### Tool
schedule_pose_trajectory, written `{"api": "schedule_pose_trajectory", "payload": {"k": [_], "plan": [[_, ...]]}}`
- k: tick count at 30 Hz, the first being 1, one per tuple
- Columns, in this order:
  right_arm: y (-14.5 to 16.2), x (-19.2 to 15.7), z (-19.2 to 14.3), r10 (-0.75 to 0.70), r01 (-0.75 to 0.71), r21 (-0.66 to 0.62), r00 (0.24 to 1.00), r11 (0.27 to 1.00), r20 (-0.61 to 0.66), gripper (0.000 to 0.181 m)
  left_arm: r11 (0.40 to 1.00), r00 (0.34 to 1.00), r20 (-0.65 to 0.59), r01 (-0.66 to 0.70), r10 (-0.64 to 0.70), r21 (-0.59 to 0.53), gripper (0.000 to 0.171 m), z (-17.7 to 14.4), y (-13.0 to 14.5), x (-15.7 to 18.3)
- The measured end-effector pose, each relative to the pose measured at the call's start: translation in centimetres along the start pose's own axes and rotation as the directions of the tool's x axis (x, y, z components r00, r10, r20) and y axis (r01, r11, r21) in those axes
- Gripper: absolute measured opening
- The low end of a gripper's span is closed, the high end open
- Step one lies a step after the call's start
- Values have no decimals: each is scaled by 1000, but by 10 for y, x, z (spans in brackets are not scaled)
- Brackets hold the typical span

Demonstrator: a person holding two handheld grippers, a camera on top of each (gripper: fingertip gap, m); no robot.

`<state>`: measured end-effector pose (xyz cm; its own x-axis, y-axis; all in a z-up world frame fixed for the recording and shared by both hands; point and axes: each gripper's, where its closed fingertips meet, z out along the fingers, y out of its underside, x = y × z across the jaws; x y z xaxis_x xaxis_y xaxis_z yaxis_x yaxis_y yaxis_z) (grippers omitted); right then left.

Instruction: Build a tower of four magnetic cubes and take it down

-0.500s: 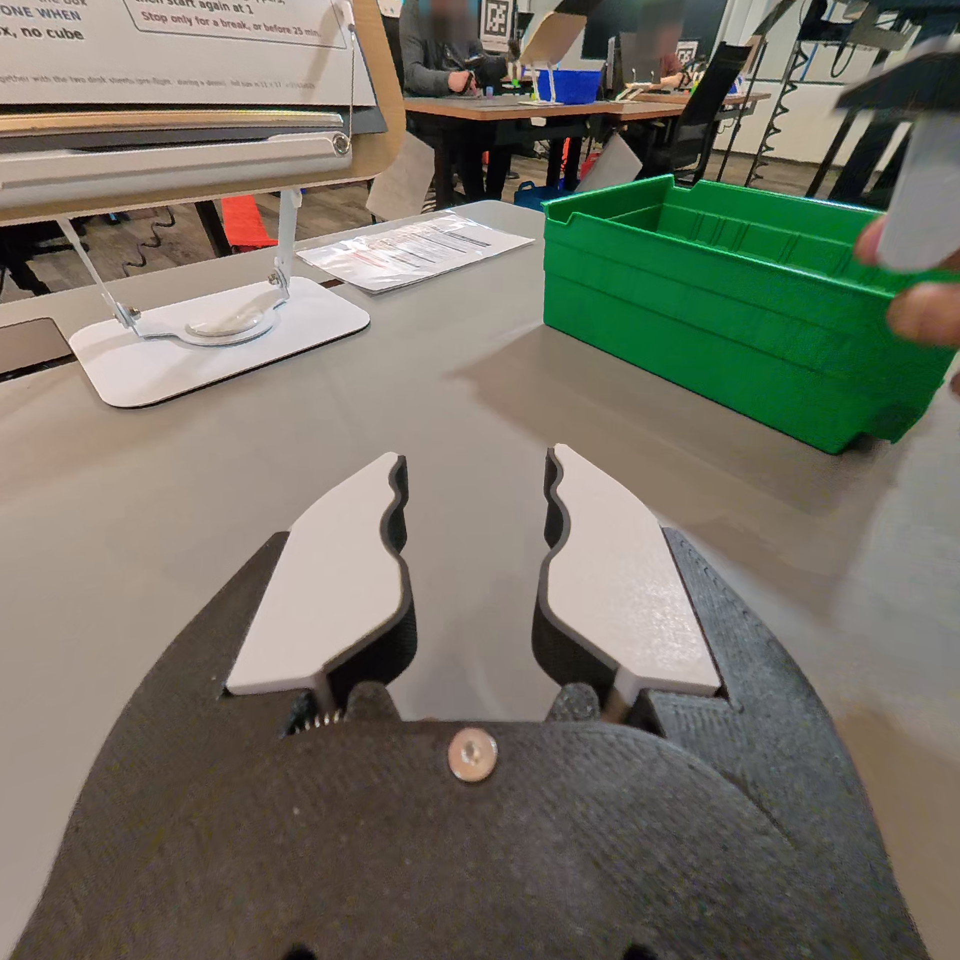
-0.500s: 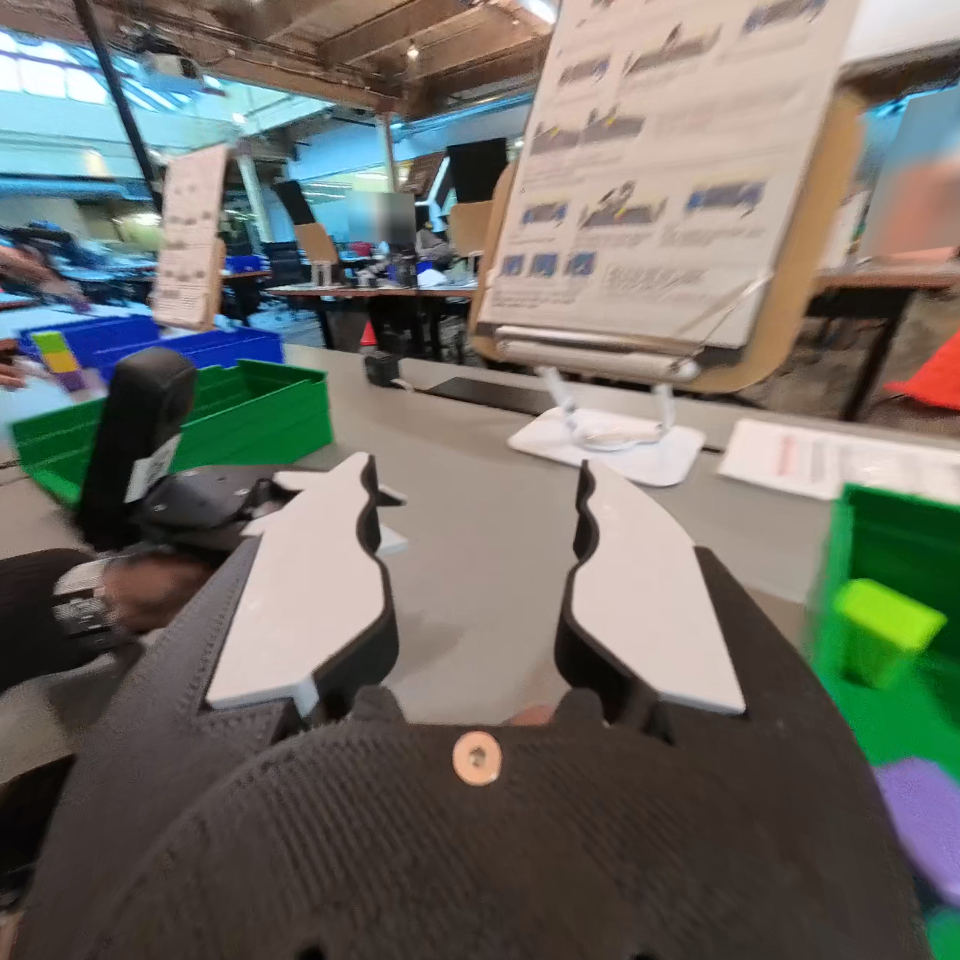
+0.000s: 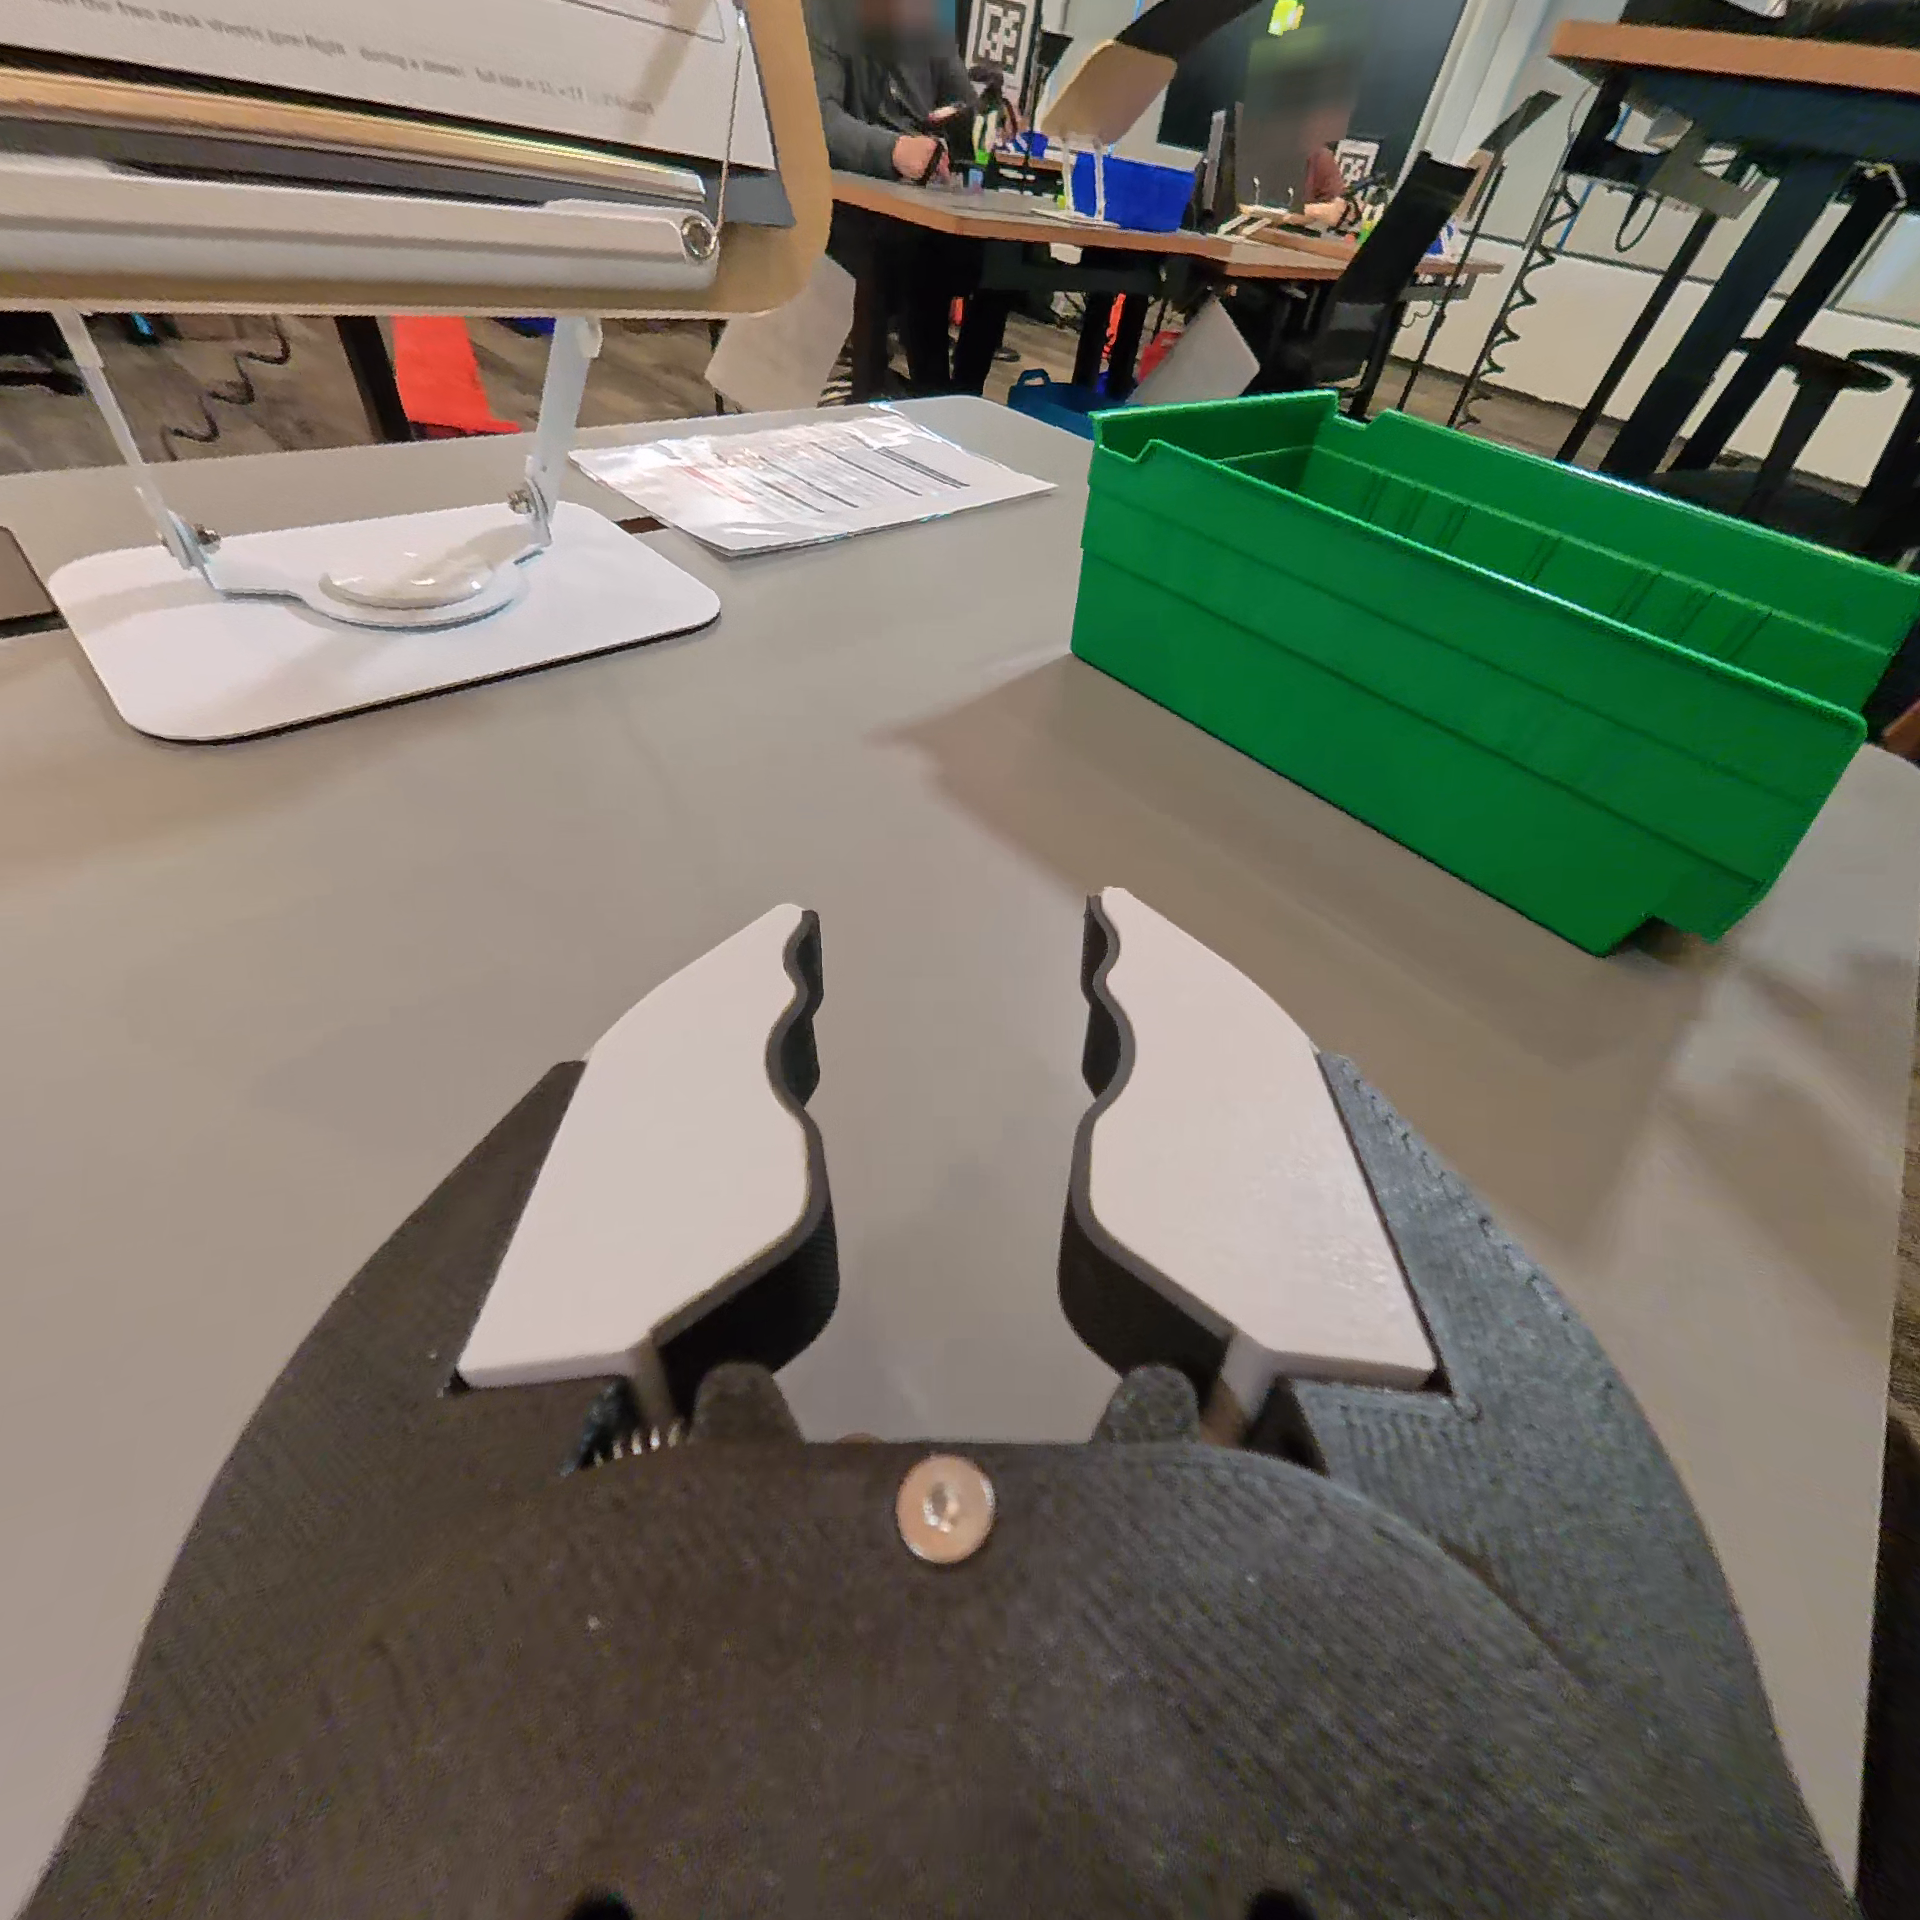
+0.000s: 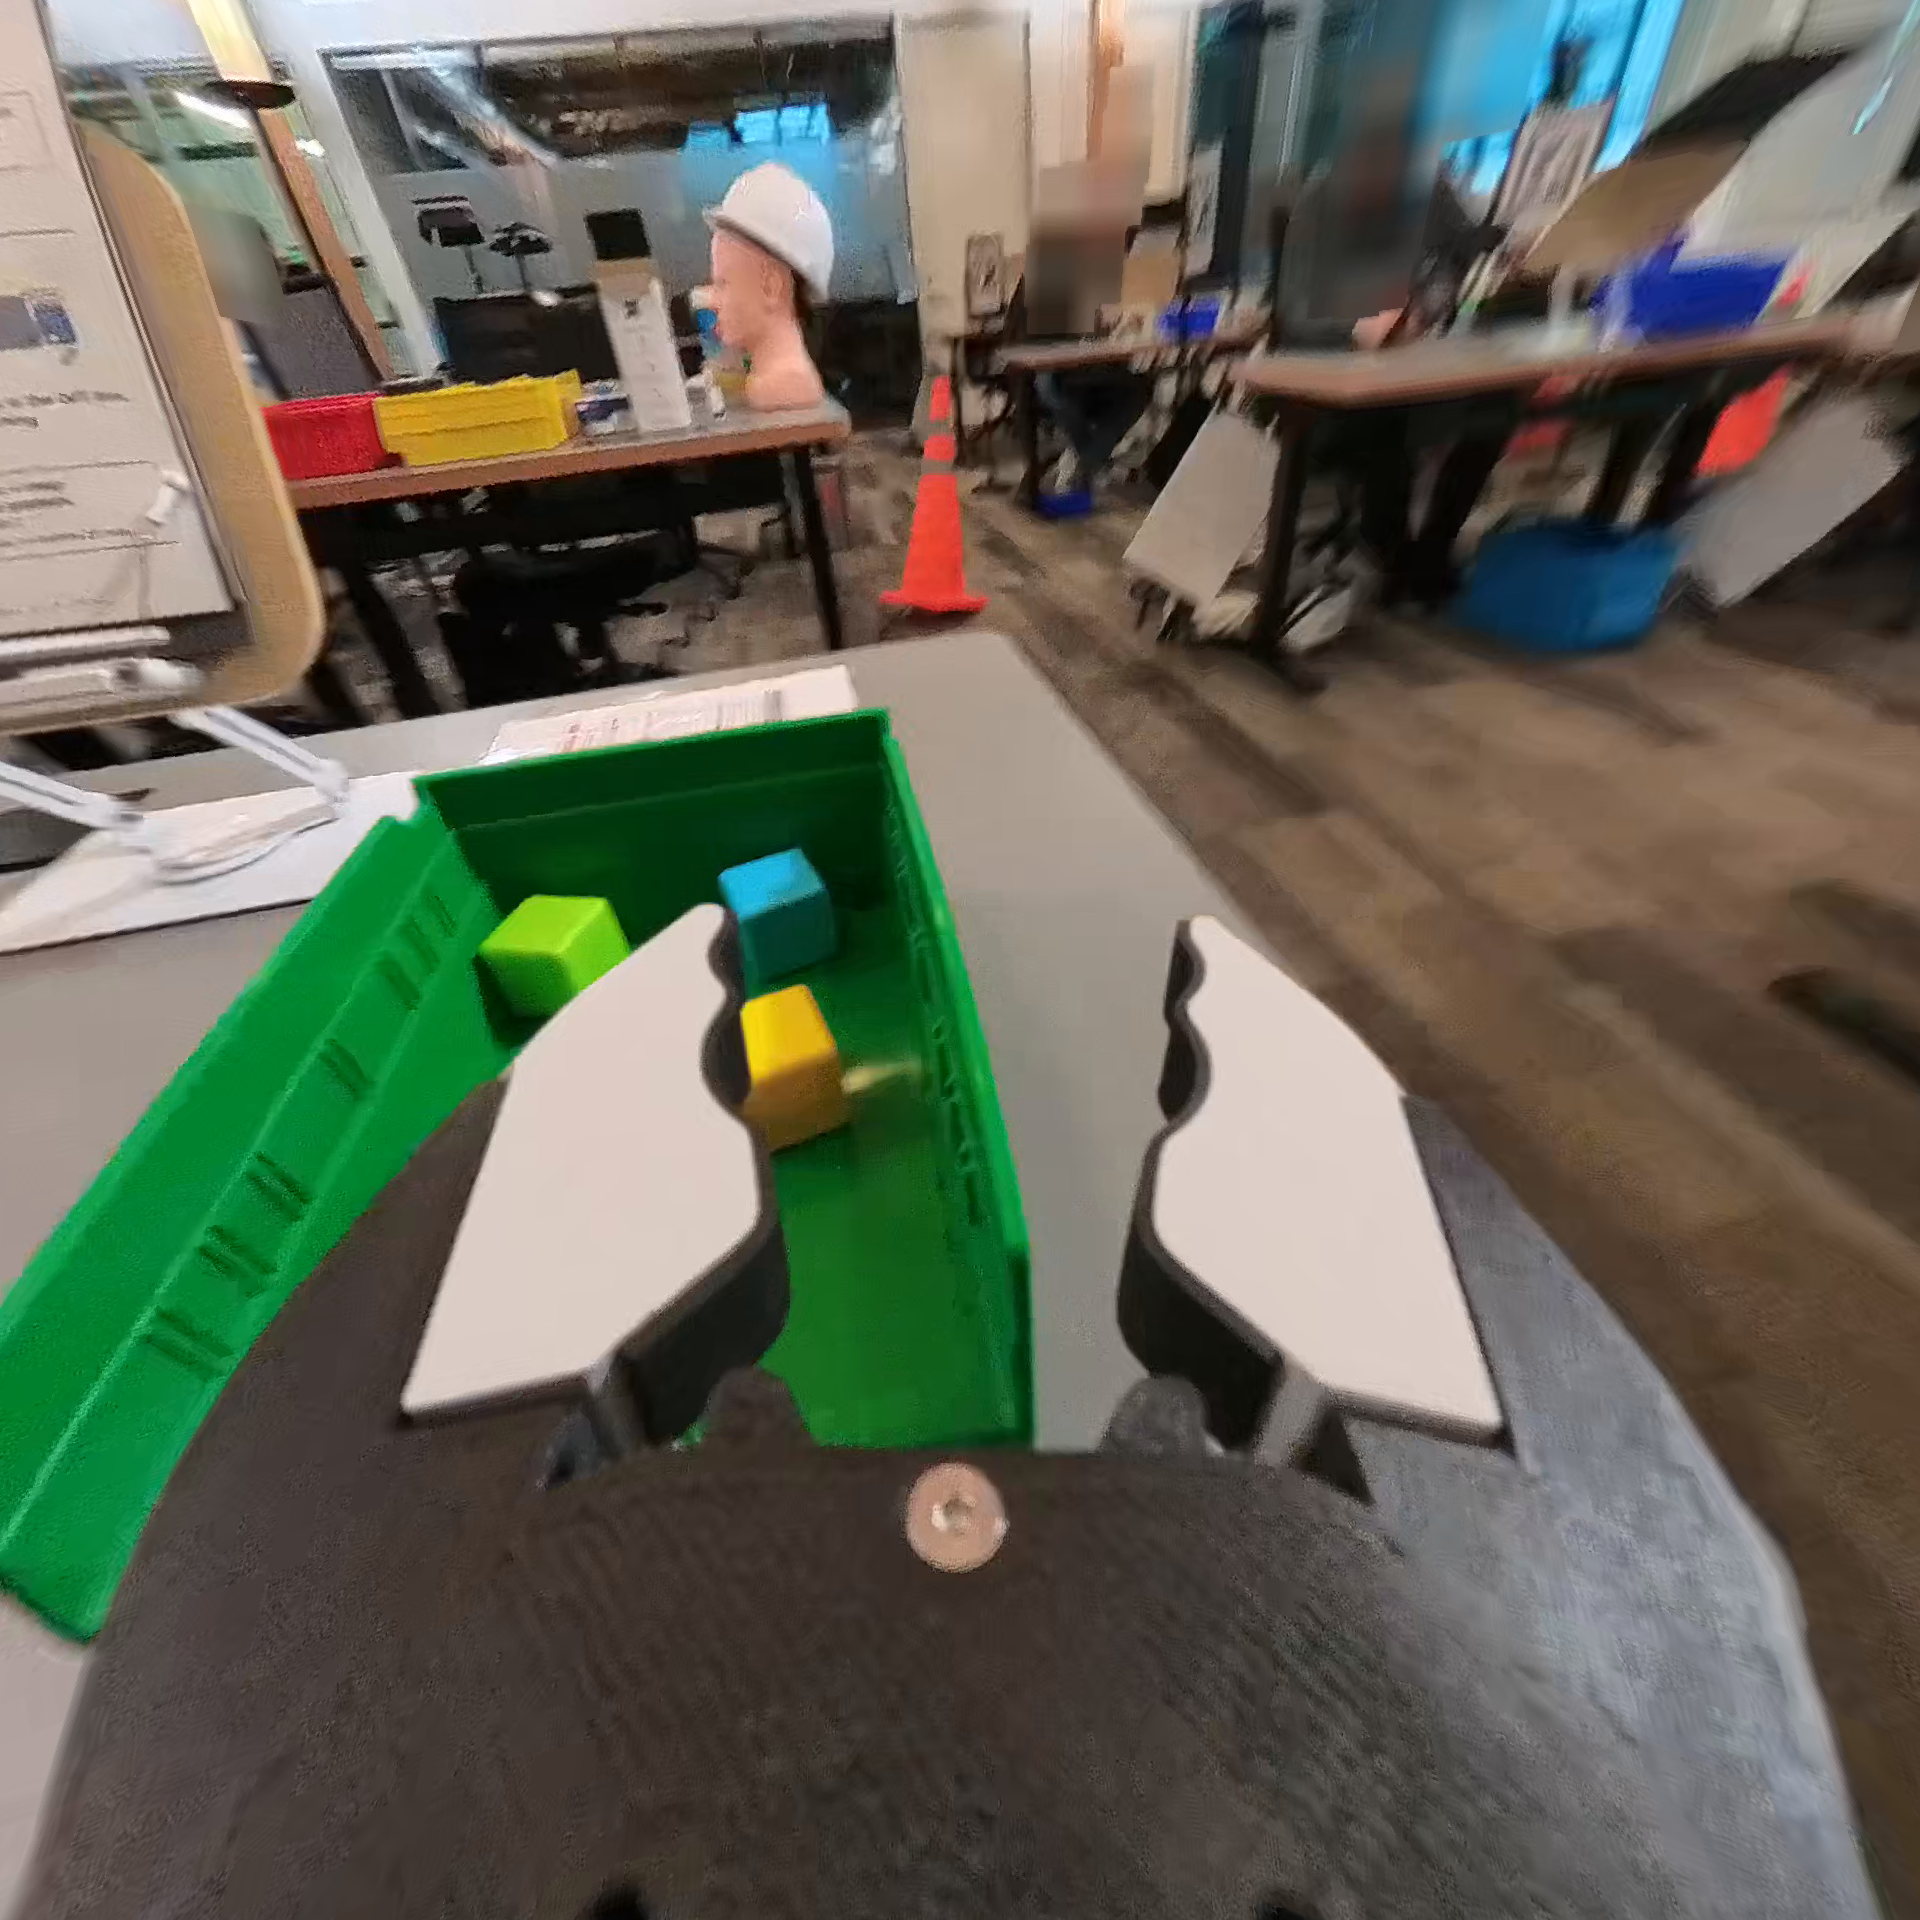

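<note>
A green bin point(image 4: 312, 1091) on the grey table holds three cubes in the right wrist view: a lime green cube point(image 4: 551, 951), a blue cube point(image 4: 779, 909) and a yellow cube point(image 4: 792, 1062). My right gripper point(image 4: 951, 935) is open and empty, above the bin's near right end, its left finger over the bin. My left gripper point(image 3: 951, 920) is open and empty, low over the bare table point(image 3: 312, 935), left of the green bin point(image 3: 1455, 686). The bin's inside is hidden in the left wrist view.
A white document stand point(image 3: 374, 613) with a paper board stands at the table's back left. A plastic-sleeved sheet point(image 3: 810, 483) lies behind the bin. The table's right edge point(image 4: 1122, 790) drops to the floor. Other desks, an orange cone point(image 4: 935, 520) and people are beyond.
My right gripper has swung right, from facing the document stand to over the green bin, and the cubes now show. It has left the left wrist view. My left gripper stays about where it was.
</note>
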<state>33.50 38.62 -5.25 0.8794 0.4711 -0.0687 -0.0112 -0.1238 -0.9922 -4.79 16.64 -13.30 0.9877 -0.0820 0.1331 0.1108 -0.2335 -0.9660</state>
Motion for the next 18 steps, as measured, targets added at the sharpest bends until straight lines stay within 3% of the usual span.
{"api": "schedule_pose_trajectory", "payload": {"k": [3,7,9,11,12,14,18], "plan": [[22,-5,7,101,-94,-102,992,990,70,81,1000,1000,-12,3,-3,-4,48,4,0,3],[32,7,16,-66,73,-204,997,976,42,80,1000,1000,-25,18,-19,-14,48,7,0,10],[31,4,27,-81,112,-308,991,945,110,67,1000,999,-29,17,-17,-16,47,7,2,13],[48,-11,37,-36,184,-538,961,823,274,53,1000,999,-40,0,-1,-20,47,10,1,16],[55,-14,42,-28,237,-621,944,747,327,54,1000,999,-44,-7,6,-22,47,11,1,16],[64,-10,55,-56,335,-722,923,605,381,47,1000,999,-49,-11,10,-22,47,12,0,17],[91,-11,70,-61,418,-836,903,355,426,53,1000,999,-43,-1,1,-10,47,10,-3,14]]}}
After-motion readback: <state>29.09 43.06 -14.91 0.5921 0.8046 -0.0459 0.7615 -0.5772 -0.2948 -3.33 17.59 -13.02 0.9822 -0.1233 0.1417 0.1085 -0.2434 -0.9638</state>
